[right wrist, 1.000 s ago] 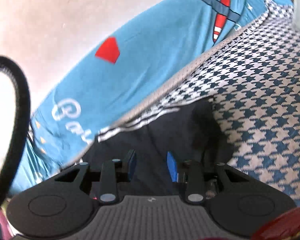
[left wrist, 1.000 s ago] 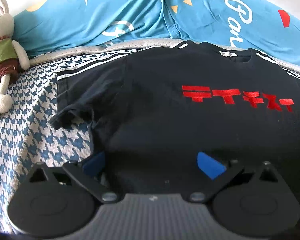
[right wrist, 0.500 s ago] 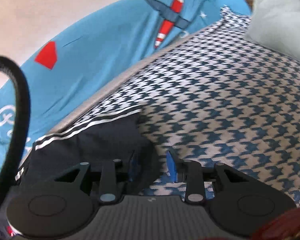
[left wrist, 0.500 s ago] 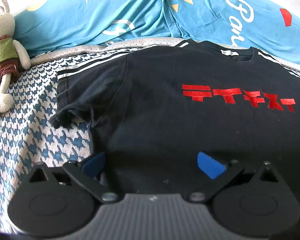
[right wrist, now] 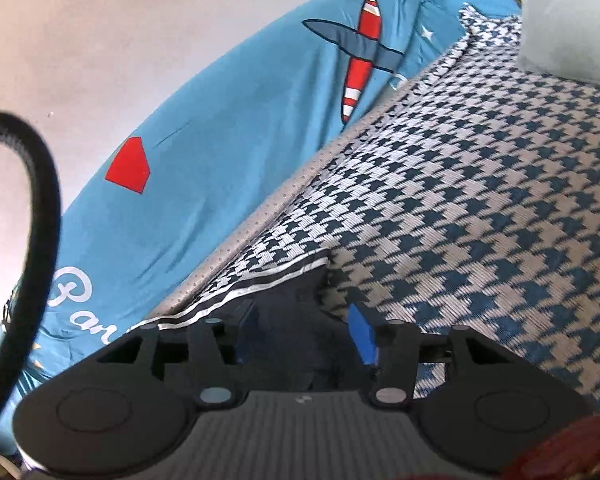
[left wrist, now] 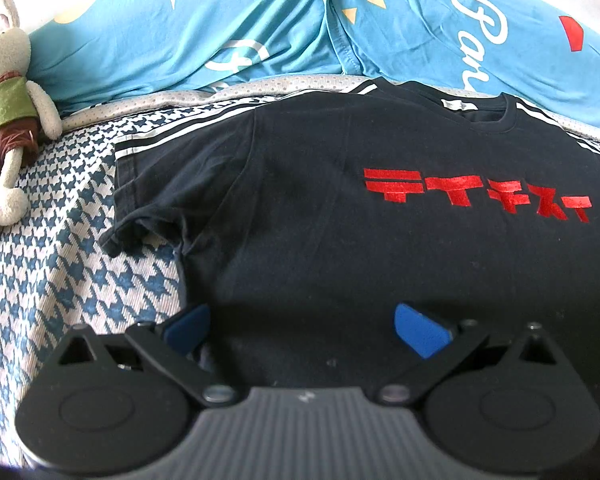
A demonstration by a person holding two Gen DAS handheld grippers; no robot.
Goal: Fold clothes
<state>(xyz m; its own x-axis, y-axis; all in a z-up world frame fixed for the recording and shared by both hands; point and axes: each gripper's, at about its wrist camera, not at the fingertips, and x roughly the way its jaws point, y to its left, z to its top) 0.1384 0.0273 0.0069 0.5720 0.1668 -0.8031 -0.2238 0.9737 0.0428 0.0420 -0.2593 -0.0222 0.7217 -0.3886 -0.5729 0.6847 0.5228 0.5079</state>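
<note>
A black T-shirt (left wrist: 340, 208) with red lettering lies front up and spread flat on the houndstooth bed cover (left wrist: 60, 280). My left gripper (left wrist: 304, 332) hovers over the shirt's lower left part, open wide, with its blue pads (left wrist: 420, 336) apart and nothing pinched. In the right wrist view the shirt's striped right sleeve (right wrist: 288, 296) lies flat on the cover. My right gripper (right wrist: 304, 336) is low over it, jaws opening, with the sleeve's end between the fingers and the pads clear of the cloth.
Blue printed pillows (left wrist: 220, 32) line the far edge of the bed. A plush rabbit (left wrist: 8, 112) lies at the left. A pale pillow (right wrist: 572, 12) sits at the far right, and a black cable (right wrist: 40, 208) loops at that view's left edge.
The right gripper's jaws have widened around the sleeve, and it has shifted sideways along the bed with the sleeve spread out. The left gripper and the shirt body have not moved.
</note>
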